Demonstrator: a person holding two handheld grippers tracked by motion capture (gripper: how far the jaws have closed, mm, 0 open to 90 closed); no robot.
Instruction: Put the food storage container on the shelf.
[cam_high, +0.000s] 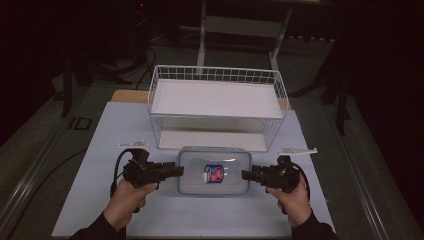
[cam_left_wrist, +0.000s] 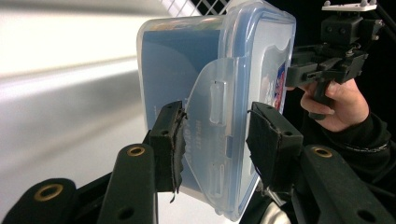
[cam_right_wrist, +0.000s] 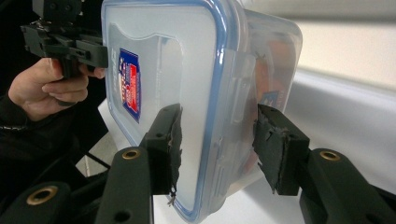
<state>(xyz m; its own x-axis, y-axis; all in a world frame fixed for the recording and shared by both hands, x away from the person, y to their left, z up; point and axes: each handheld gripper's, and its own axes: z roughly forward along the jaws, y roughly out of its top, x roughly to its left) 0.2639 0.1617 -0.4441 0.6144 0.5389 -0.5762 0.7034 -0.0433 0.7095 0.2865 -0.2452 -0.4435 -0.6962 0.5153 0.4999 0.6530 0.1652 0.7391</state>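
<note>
A clear plastic container (cam_high: 214, 186) with a blue-rimmed snap lid and a red and blue label is held at both short ends, just in front of the wire basket. My left gripper (cam_high: 181, 171) is shut on its left end; in the left gripper view (cam_left_wrist: 217, 140) the pads clamp the lid flap and the container (cam_left_wrist: 187, 65) wall. My right gripper (cam_high: 244, 174) is shut on the right end; in the right gripper view (cam_right_wrist: 217, 140) one pad lies on the lid, the other on the container (cam_right_wrist: 187, 70) base. The container looks raised off the table.
A white wire basket (cam_high: 215, 70) with a white floor stands on the table (cam_high: 200, 220) right behind the container. Bare white tabletop lies to both sides and in front. Past the table the floor is dark, with cables and stand legs.
</note>
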